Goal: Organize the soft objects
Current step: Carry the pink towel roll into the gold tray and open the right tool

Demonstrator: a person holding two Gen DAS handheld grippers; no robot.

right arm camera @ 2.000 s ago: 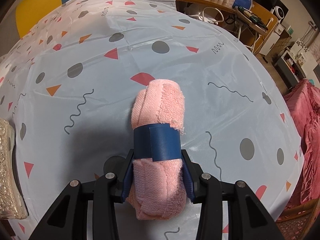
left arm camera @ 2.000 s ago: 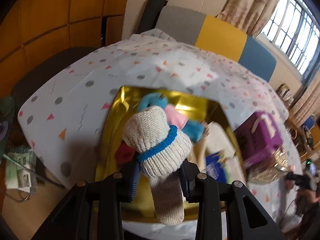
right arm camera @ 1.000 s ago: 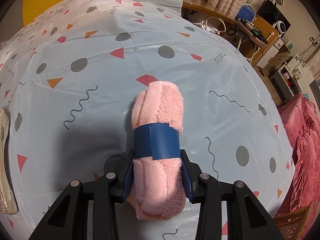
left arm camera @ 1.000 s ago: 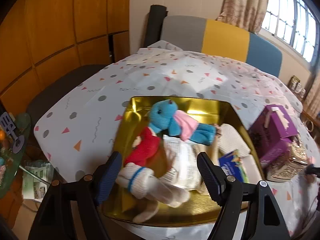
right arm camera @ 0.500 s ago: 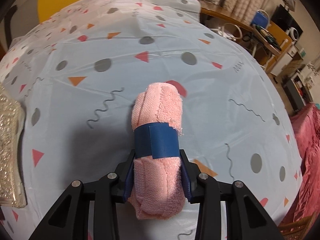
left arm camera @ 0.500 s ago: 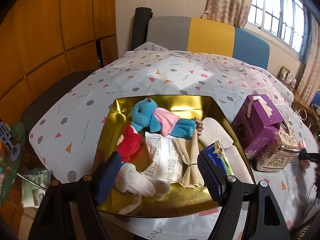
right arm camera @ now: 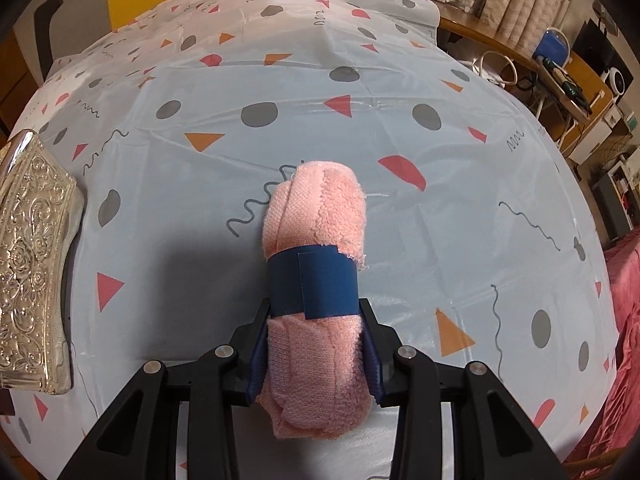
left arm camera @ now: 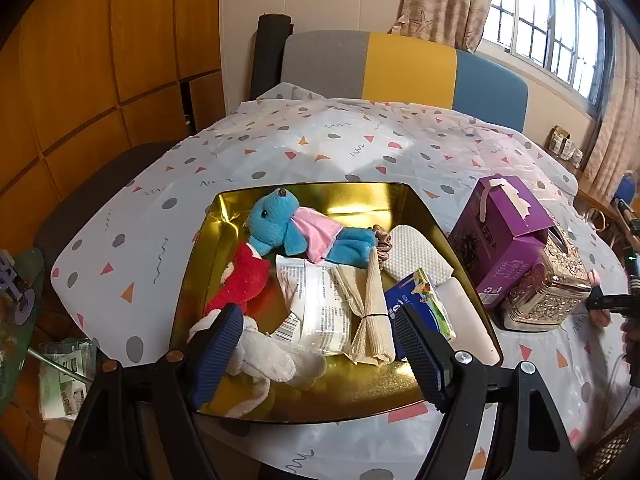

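A gold tray (left arm camera: 360, 394) sits on the patterned tablecloth in the left wrist view. In it lie a blue plush toy (left arm camera: 288, 232), a red plush (left arm camera: 240, 280), a white knitted glove (left arm camera: 272, 356), a white packet (left arm camera: 320, 304), a beige cloth bundle (left arm camera: 370, 312) and a blue packet (left arm camera: 420, 300). My left gripper (left arm camera: 320, 344) is open and empty, above the tray's near edge. My right gripper (right arm camera: 316, 344) is shut on a rolled pink towel (right arm camera: 316, 216) bound with a blue band, held above the tablecloth.
A purple box (left arm camera: 504, 236) and an ornate silver box (left arm camera: 548, 292) stand right of the tray; the silver box also shows at the left edge of the right wrist view (right arm camera: 28, 260). A striped chair back (left arm camera: 404, 72) stands behind the table. Shelves and furniture are at right.
My left gripper opened and let the white glove drop into the tray, then drew back and up. My right gripper kept hold of the pink towel and shifted left toward the silver box.
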